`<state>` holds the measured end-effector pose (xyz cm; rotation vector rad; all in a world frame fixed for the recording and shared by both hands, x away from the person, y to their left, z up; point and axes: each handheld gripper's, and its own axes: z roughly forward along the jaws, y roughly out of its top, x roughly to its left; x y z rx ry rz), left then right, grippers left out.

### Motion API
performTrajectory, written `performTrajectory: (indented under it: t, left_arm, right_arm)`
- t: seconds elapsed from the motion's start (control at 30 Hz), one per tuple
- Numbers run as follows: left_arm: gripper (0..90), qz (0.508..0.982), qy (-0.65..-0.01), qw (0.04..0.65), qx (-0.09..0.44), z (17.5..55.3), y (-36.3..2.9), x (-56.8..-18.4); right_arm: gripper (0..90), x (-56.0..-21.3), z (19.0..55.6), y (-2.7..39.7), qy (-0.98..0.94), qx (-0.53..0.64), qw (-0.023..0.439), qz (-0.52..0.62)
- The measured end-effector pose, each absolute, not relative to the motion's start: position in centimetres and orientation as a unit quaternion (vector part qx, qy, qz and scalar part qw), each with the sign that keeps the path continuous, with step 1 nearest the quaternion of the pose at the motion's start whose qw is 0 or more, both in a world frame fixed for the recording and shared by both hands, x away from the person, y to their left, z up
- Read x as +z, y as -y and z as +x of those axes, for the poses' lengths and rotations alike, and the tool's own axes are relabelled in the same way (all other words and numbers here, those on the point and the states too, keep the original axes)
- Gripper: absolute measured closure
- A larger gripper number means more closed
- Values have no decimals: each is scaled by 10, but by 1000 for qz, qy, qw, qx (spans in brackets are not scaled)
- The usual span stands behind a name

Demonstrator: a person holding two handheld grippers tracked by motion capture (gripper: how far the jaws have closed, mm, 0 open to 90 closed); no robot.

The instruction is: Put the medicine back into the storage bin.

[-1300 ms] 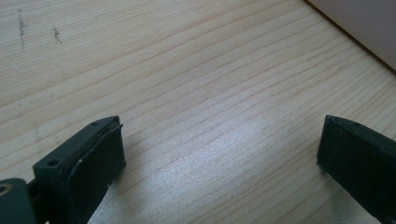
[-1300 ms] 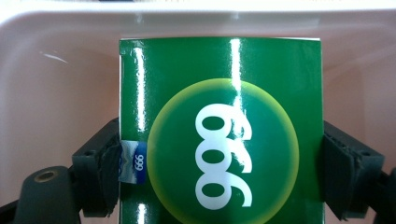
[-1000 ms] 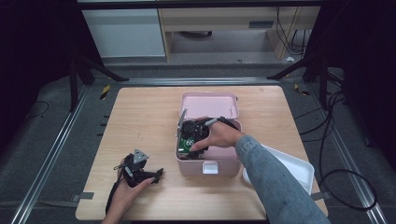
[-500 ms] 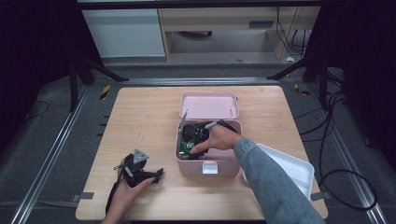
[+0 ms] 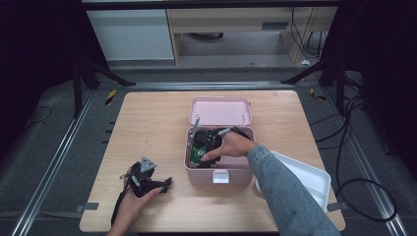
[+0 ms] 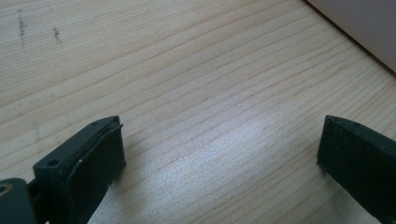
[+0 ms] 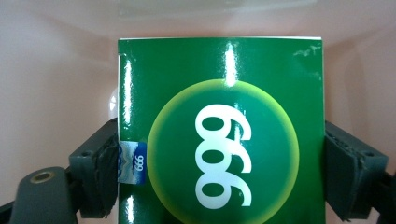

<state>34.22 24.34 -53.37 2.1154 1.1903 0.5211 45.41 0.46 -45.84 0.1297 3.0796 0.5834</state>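
Observation:
A pink plastic box [image 5: 220,177] stands open on the wooden table, its lid [image 5: 220,110] tipped back. Inside it, my right gripper [image 5: 203,146] is shut on a glossy green carton [image 5: 198,154] printed with white "999". In the right gripper view the carton [image 7: 219,140] sits between both pads, with the box's pink walls around and behind it, and my right gripper [image 7: 219,158] grips its two side edges. My left gripper [image 5: 165,183] rests on the table at the front left, jaws wide open. In the left gripper view, bare wood lies between the open jaws of the left gripper [image 6: 219,144].
A white tray [image 5: 307,179] lies at the front right corner, partly under the person's grey sleeve [image 5: 280,196]. A corner of the pink box [image 6: 369,32] shows at the upper right of the left gripper view. Bare wood [image 5: 147,128] spreads left of the box.
The right hand has shifted slightly inside the pink box, with the green carton still held. The left gripper has stayed put on the table.

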Motion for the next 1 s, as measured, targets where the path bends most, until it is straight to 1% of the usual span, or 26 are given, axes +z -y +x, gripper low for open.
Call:
performTrajectory:
  t: [0.17, 0.33, 0.37, 0.43, 0.53, 0.8, 1.0]
  left_arm:
    - [0, 807, -453, 323, 199, 342, -244, -534]
    - [0, 807, -453, 322, 199, 342, -244, -534]
    - [0, 807, -453, 323, 199, 342, -244, -534]
    - [0, 807, -453, 322, 199, 342, -243, -534]
    - [0, 807, -453, 322, 199, 342, -244, -534]
    - [0, 807, -453, 322, 199, 342, -243, -534]
    - [0, 807, -453, 322, 199, 342, -243, -534]
  right_arm:
    - [82, -452, 452, -1, -981, 189, 6, 51]
    - [69, -433, 448, 15, -974, 214, 28, 69]
    - [77, -428, 447, 20, -972, 221, 34, 73]
    - [122, -417, 444, 30, -967, 238, 43, 79]
    - [149, -404, 442, 46, -958, 261, 66, 99]
    - [187, -372, 437, 97, -929, 304, 116, 175]
    - [218, -359, 432, 142, -906, 327, 145, 226]
